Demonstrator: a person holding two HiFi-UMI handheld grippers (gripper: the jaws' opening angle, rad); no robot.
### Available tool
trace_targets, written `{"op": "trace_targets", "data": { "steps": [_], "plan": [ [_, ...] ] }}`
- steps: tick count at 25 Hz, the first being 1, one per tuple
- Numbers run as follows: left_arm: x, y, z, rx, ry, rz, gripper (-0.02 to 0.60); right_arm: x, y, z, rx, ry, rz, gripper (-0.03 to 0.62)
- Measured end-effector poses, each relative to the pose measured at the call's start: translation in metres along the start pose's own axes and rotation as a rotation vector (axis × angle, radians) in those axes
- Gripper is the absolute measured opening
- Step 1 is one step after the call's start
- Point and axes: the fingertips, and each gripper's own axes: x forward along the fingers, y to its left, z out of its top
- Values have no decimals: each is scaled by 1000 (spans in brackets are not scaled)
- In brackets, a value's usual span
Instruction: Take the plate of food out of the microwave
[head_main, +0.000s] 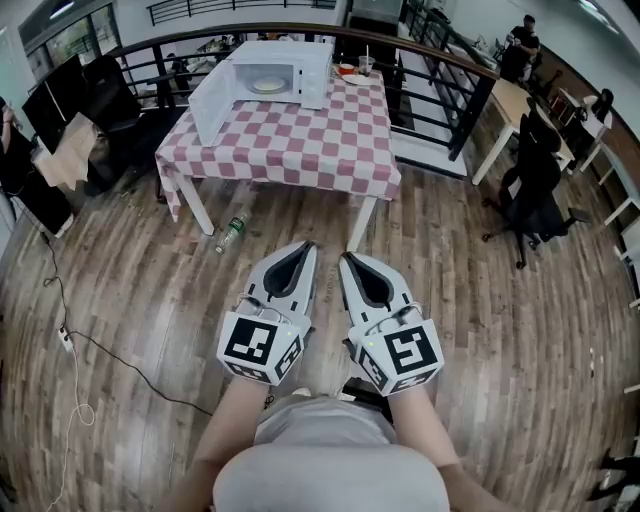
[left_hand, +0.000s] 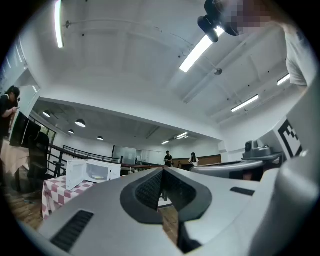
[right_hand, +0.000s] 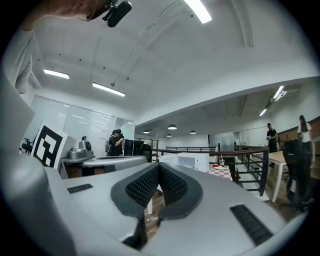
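Observation:
A white microwave (head_main: 280, 70) stands at the far side of a table with a red and white checked cloth (head_main: 300, 140). Its door (head_main: 212, 103) hangs open to the left, and a pale plate (head_main: 267, 85) lies inside. Both grippers are held close to my body, well short of the table, over the wooden floor. My left gripper (head_main: 306, 247) is shut with nothing in it, and my right gripper (head_main: 348, 260) is beside it, also shut and empty. The left gripper view has the microwave (left_hand: 95, 171) small at the left beyond the closed left gripper (left_hand: 162, 171). The right gripper view shows the microwave (right_hand: 192, 161) beyond the right gripper (right_hand: 159, 166).
A plastic bottle (head_main: 231, 233) lies on the floor by the table's front left leg. A cup (head_main: 365, 65) and a red bowl (head_main: 346, 69) sit right of the microwave. A dark railing (head_main: 440, 60) runs behind the table. An office chair (head_main: 535, 195) stands at the right, and a cable (head_main: 70, 350) trails at the left.

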Motion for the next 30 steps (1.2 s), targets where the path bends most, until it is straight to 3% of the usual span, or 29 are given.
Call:
{"op": "trace_targets", "data": {
  "steps": [5, 11, 19, 30],
  "plan": [
    [-7, 14, -1, -2, -3, 4, 3, 10, 14, 5, 22, -31, 23, 26],
    [-6, 32, -1, -7, -5, 6, 3, 25, 15, 3, 21, -34, -14, 26],
    [11, 41, -7, -7, 7, -14, 3, 39, -2, -6, 36, -26, -47, 26],
    [53, 67, -16, 0, 18, 6, 3, 82, -28, -11, 20, -30, -6, 26]
  ]
}}
